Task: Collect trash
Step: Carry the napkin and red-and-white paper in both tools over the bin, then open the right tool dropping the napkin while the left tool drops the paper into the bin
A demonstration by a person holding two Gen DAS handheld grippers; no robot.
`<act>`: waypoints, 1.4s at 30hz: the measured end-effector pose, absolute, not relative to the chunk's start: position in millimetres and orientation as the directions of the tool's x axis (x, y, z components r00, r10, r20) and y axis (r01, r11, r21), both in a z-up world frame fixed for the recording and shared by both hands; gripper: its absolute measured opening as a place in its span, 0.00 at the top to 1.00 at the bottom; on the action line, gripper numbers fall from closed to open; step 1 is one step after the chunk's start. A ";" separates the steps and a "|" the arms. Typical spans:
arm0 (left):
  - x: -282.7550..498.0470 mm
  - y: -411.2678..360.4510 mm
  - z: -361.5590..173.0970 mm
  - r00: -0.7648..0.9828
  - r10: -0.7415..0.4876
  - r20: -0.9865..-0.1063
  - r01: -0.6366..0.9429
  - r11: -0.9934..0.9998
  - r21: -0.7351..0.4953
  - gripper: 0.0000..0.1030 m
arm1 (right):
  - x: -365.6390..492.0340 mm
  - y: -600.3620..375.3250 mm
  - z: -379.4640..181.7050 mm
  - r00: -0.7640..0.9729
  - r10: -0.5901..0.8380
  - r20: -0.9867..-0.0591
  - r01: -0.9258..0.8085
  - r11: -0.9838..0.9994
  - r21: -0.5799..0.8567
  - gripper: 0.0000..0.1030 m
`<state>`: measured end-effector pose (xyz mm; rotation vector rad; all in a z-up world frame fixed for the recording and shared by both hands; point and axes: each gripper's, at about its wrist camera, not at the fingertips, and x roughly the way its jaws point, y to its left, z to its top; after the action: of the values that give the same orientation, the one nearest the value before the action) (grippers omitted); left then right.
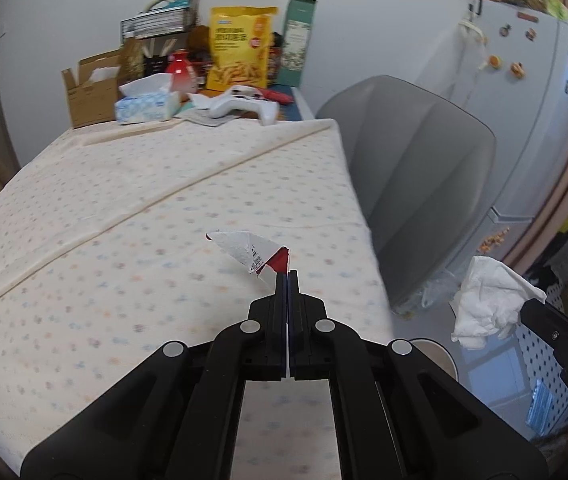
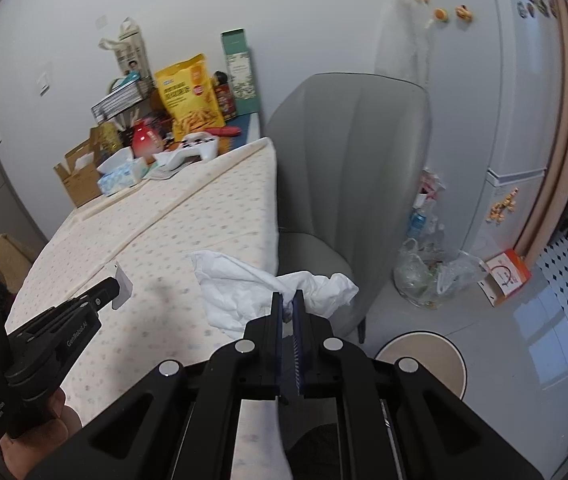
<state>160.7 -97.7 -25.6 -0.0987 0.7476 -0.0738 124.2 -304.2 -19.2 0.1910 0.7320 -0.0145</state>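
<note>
My left tongs [image 1: 286, 276] were clamped on a scrap of wrapper [image 1: 250, 254], white w/ a red corner and some print, sticking out up-left from the tips at mid-frame of the left wrist view, held above the counter [image 1: 124, 208] w/ its dotted cream cloth. In the right wrist view the same left tongs [image 2: 118, 288] came in from the lower left, the pale scrap [image 2: 121, 285] showing at their tip, my hand [image 2: 40, 436] on the grip at the bottom left corner. My right tongs [image 2: 289, 300] were clamped on a crumpled white tissue [image 2: 244, 284], which bunched out to both sides of the tips at frame centre, over the near right edge of the counter [image 2: 172, 216]; in the left wrist view that tissue [image 1: 488, 300] hung at the lower right, beyond the counter edge, w/ the right tongs' body partly cut off by the frame. Far end of the counter, upper left-centre of both views, was cluttered: yellow snack bag [image 1: 242, 46], green box [image 1: 296, 40], white game controller [image 1: 244, 106], tissue pack [image 1: 148, 104], open cardboard box [image 1: 90, 92]. A grey chair [image 1: 416, 184] stood just beside the counter's right edge. Right of it was the fridge [image 1: 540, 92] w/ magnets. In the right wrist view a clear plastic bag [image 2: 432, 272] w/ stuff in it sat on the floor between chair and fridge, and a round beige stool top [image 2: 424, 356] showed at lower right.
</note>
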 end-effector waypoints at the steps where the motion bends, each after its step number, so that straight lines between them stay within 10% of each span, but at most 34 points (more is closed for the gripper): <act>1: 162.4 -105.8 -26.4 0.728 -0.109 -0.677 0.044 0.993 -0.113 0.99 | 123.9 -310.5 -19.7 0.745 0.047 -0.666 0.090 0.981 0.170 0.94; 34: 212.2 -342.1 -112.3 0.530 -0.242 -0.813 0.363 0.931 -0.040 0.99 | 135.0 -520.0 -135.5 0.608 -0.073 -0.791 0.423 0.873 0.244 0.94; 42: 226.2 -359.0 -136.1 0.496 -0.224 -0.839 0.371 0.928 -0.029 0.99 | 152.9 -536.7 -174.8 0.566 -0.063 -0.822 0.457 0.854 0.250 0.59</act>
<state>226.2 -359.0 -136.1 0.1634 0.9891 -0.3626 152.9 -536.7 -174.8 0.4707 0.9260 -0.3192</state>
